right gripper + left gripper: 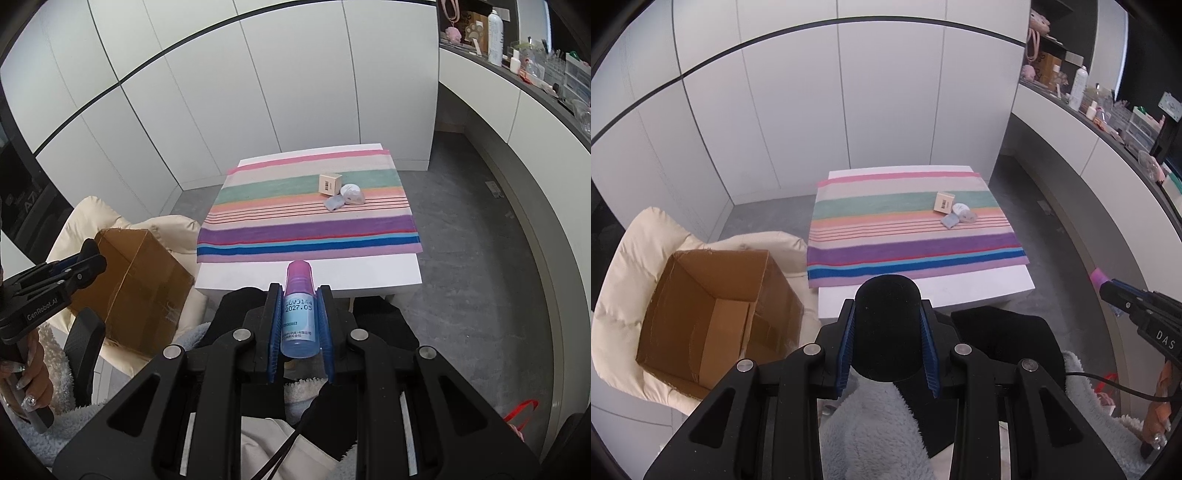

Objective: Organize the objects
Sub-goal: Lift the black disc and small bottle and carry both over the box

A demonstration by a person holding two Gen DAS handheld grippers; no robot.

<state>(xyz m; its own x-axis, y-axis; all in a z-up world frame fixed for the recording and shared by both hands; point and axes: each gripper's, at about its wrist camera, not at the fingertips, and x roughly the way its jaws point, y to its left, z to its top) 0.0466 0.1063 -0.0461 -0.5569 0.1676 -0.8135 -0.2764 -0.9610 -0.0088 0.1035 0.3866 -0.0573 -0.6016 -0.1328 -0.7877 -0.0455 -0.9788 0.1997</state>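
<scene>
My left gripper (888, 317) is shut on a black velvety case (887, 325), held in front of the low white table (960, 288). My right gripper (299, 314) is shut on a small blue bottle with a pink cap (297, 314); it also shows at the right of the left wrist view (1115, 291). On the striped cloth (912, 236) lie a small beige box (944, 202), a white round item (960, 209), a clear item (968, 218) and a pale blue packet (950, 221). They also show in the right wrist view, led by the beige box (329, 184).
An open brown cardboard box (713, 314) sits on a cream cushion (635, 258) to the left of the table; it also shows in the right wrist view (136, 288). A cluttered counter (1115, 114) runs along the right. White wall panels stand behind the table.
</scene>
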